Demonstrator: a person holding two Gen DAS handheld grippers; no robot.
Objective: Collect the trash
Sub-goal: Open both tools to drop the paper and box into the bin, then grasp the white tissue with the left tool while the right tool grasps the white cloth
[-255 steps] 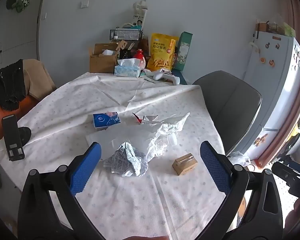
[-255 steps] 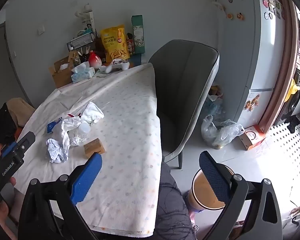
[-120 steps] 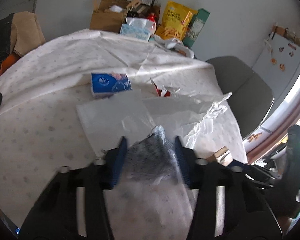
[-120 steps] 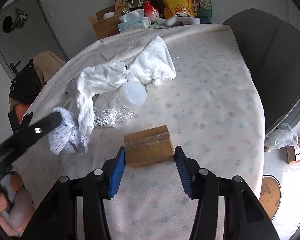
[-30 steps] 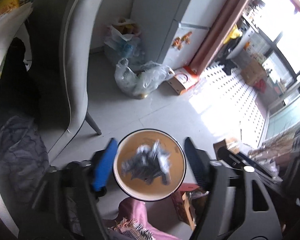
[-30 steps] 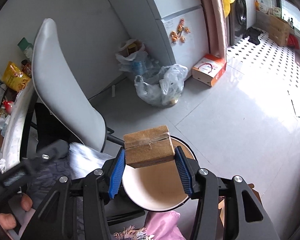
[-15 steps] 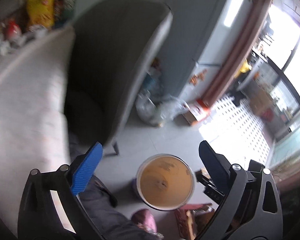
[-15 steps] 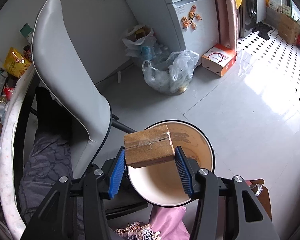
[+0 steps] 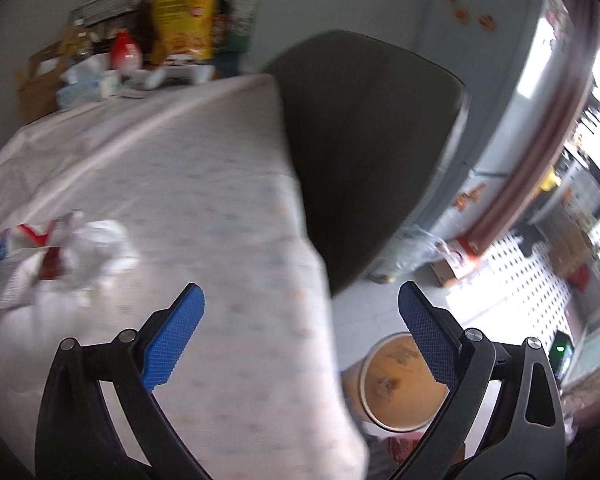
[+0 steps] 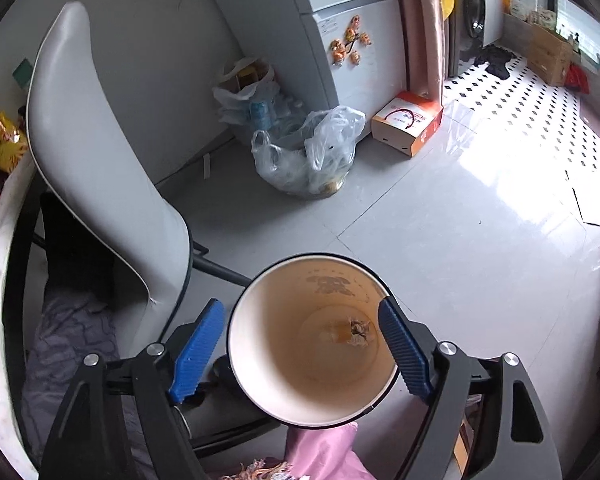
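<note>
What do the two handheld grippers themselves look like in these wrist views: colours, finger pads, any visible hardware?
Both look alike. The left gripper and right gripper each have a matte black frame with cut-out openings, silver round pivot bolts at the joints, and two fingers faced with bright blue, finely textured pads. No cables, markings or sleeves show.

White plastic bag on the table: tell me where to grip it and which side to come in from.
Grip the raised, crumpled bunch of the white plastic bag at its right end, where folds stand up off the tablecloth. Bring the open left hand-held gripper in from the right, over bare cloth; red-and-white wrappers crowd its left side. The view is blurred, so exact folds are unclear.
</note>
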